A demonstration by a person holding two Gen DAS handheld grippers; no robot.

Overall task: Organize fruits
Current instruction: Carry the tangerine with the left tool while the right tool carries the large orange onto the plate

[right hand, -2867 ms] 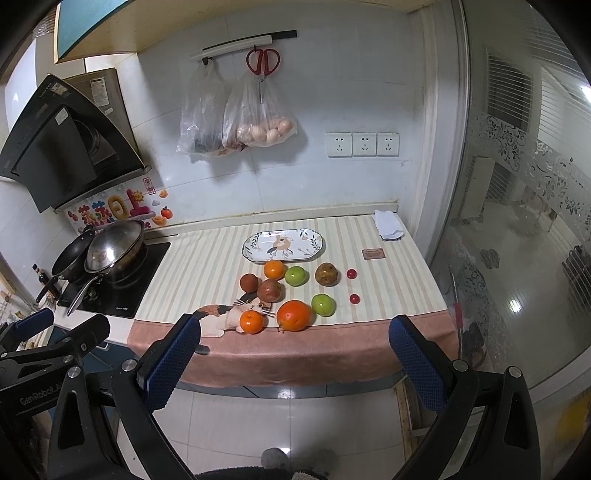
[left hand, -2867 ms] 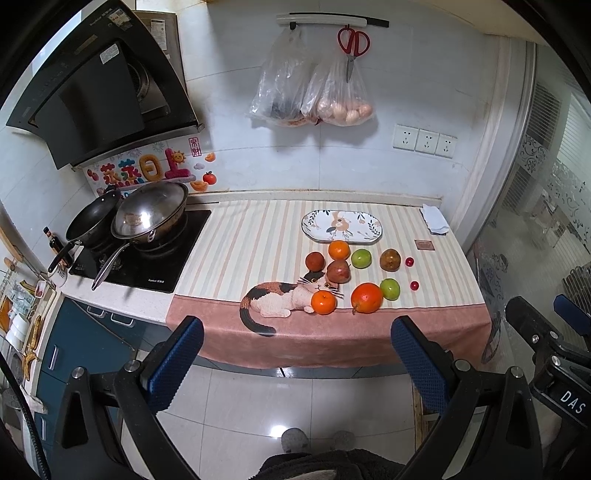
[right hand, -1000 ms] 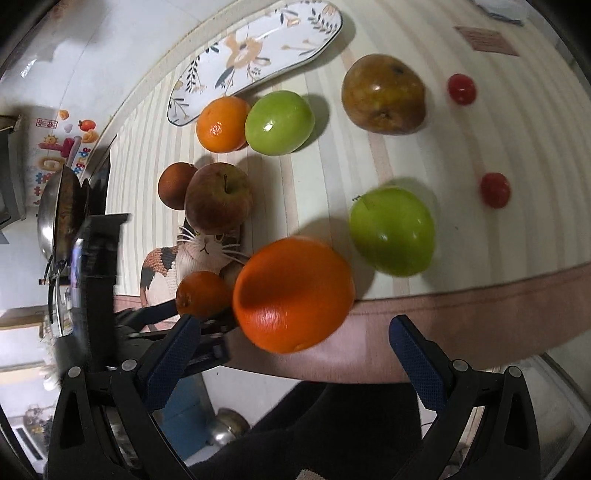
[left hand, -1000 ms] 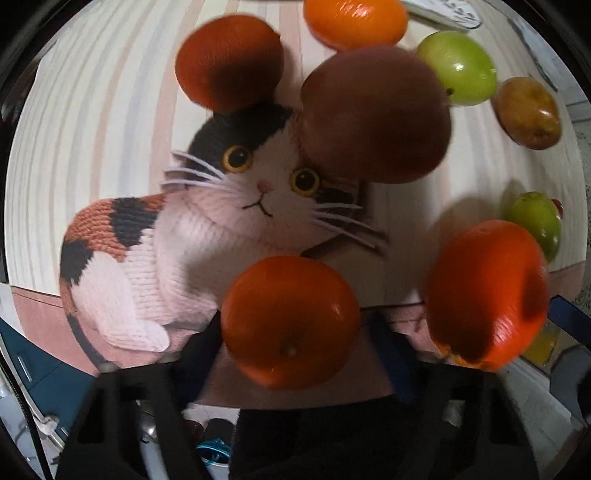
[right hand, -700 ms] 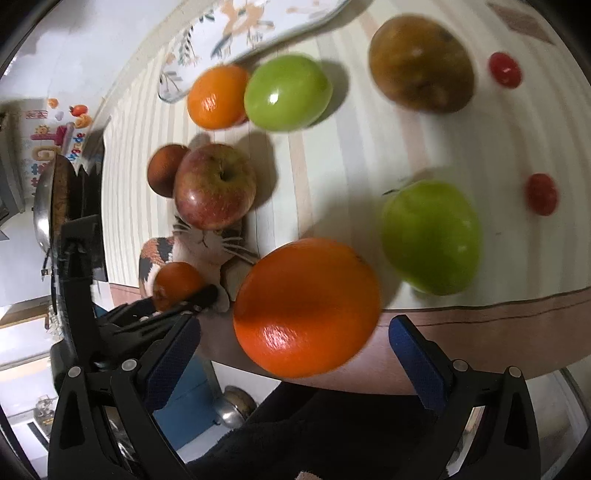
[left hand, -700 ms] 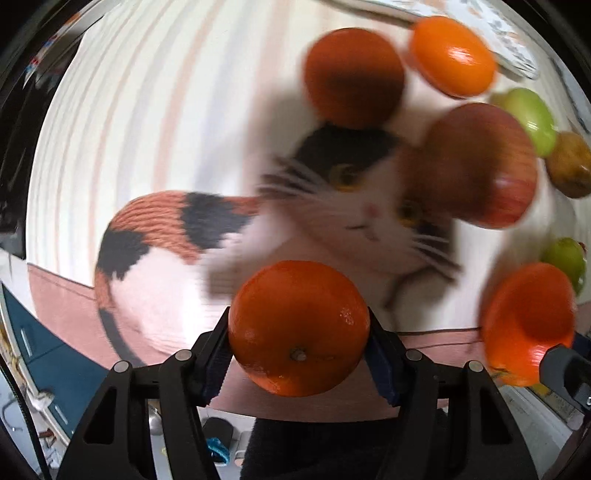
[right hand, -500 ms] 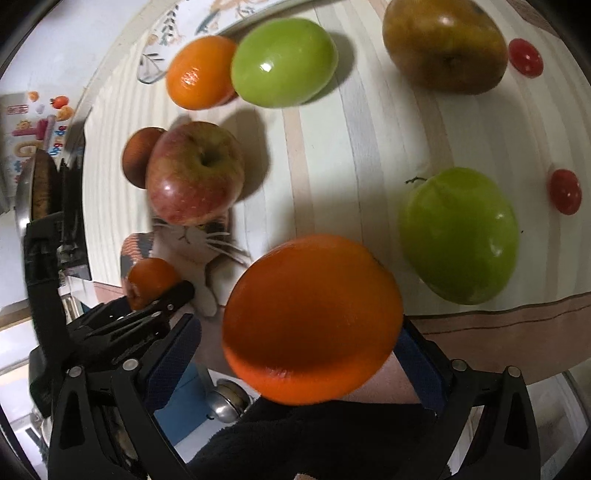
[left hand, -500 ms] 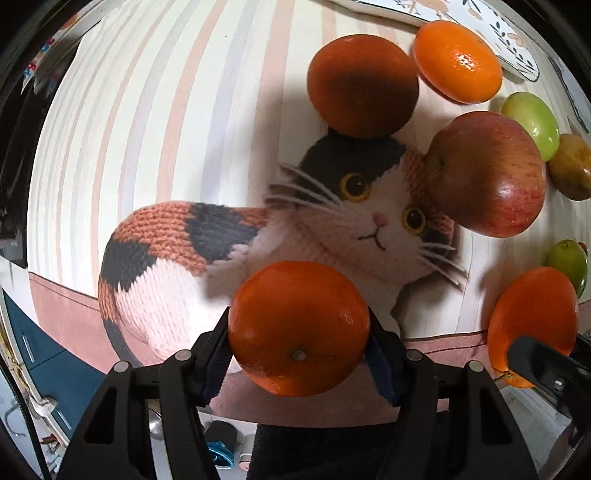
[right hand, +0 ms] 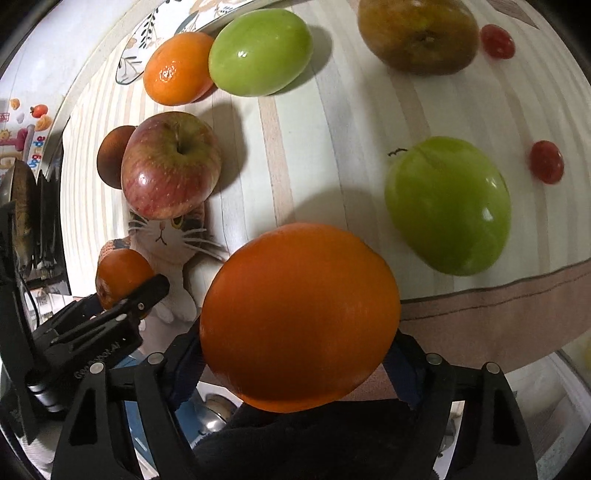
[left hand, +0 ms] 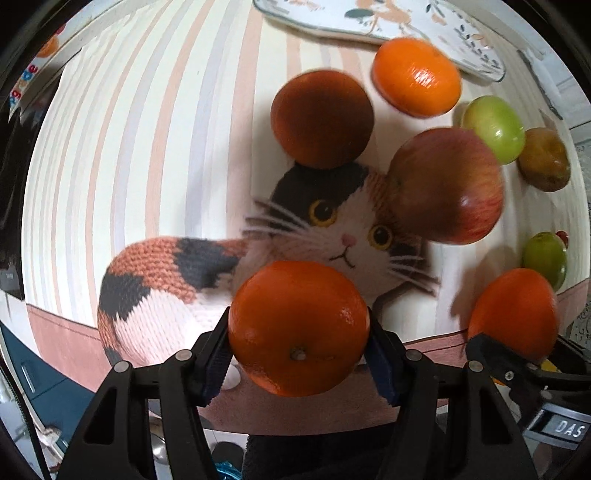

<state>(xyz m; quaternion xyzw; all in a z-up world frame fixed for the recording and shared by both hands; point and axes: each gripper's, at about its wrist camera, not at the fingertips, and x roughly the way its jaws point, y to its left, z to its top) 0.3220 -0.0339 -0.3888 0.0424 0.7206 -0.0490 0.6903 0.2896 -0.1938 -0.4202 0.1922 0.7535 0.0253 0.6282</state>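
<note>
My left gripper (left hand: pixel 298 345) is shut on a small orange (left hand: pixel 298 326) and holds it over the cat picture on the striped cloth (left hand: pixel 147 129). My right gripper (right hand: pixel 295 363) is shut on a large orange (right hand: pixel 300 315) at the cloth's front edge; this orange also shows in the left wrist view (left hand: pixel 513 310). Ahead lie a red apple (left hand: pixel 448 184), a dark brown fruit (left hand: pixel 321 118), a tangerine (left hand: pixel 417 75), two green fruits (right hand: pixel 260 51) (right hand: pixel 448 205) and a brown pear (right hand: pixel 417 33). The patterned plate (left hand: pixel 388 18) lies at the back.
Two small red cherry tomatoes (right hand: pixel 496 40) (right hand: pixel 546 160) lie at the right of the cloth. A stove with a pan (right hand: pixel 22 206) is at the far left. The counter's front edge drops off just under both grippers.
Both grippers came down from a far view to the front fruits. The left closed on the small orange and lifted it slightly; the right closed on the large orange.
</note>
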